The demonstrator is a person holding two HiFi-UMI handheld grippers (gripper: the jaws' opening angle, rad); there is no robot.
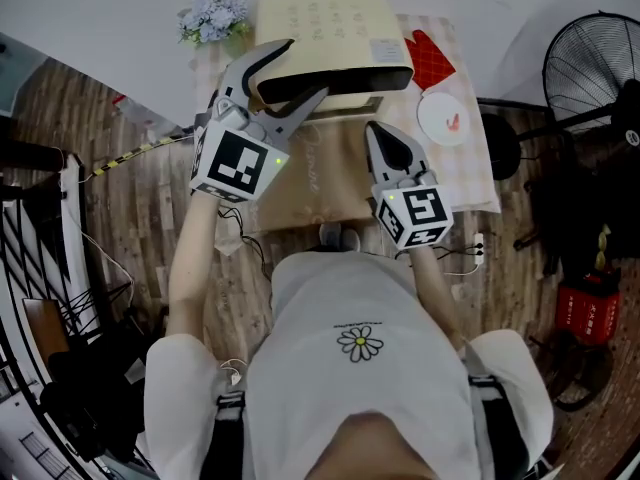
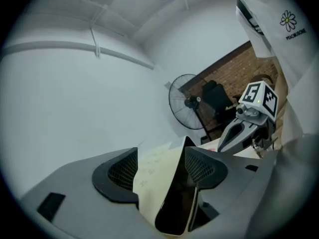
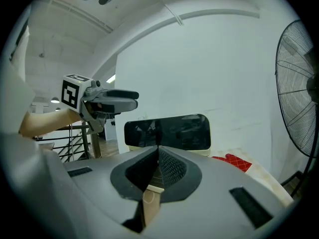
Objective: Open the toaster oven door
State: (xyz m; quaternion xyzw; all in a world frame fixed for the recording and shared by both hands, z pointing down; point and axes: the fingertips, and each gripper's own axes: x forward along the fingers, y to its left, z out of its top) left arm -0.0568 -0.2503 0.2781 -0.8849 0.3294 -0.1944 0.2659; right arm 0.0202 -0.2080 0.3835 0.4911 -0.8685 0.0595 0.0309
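A cream toaster oven (image 1: pixel 330 23) stands at the table's far side, its dark glass door (image 3: pixel 167 132) upright and facing me. My left gripper (image 1: pixel 295 76) hangs open at the oven's front left top corner, one finger over the top and the other in front of the door. In the left gripper view the cream top (image 2: pixel 152 176) and the dark door (image 2: pixel 177 205) show between the spread jaws of the left gripper (image 2: pixel 162 166), and no pad presses on them. My right gripper (image 1: pixel 378 133) is shut on nothing, level, short of the door's right half; its pads (image 3: pixel 169 166) meet.
A beige cloth covers the table (image 1: pixel 330 183). A red oven mitt (image 1: pixel 432 58) and a white plate (image 1: pixel 445 118) lie right of the oven, and blue flowers (image 1: pixel 213 16) stand to its left. A standing fan (image 1: pixel 590 63) is at the right; cables cross the wooden floor.
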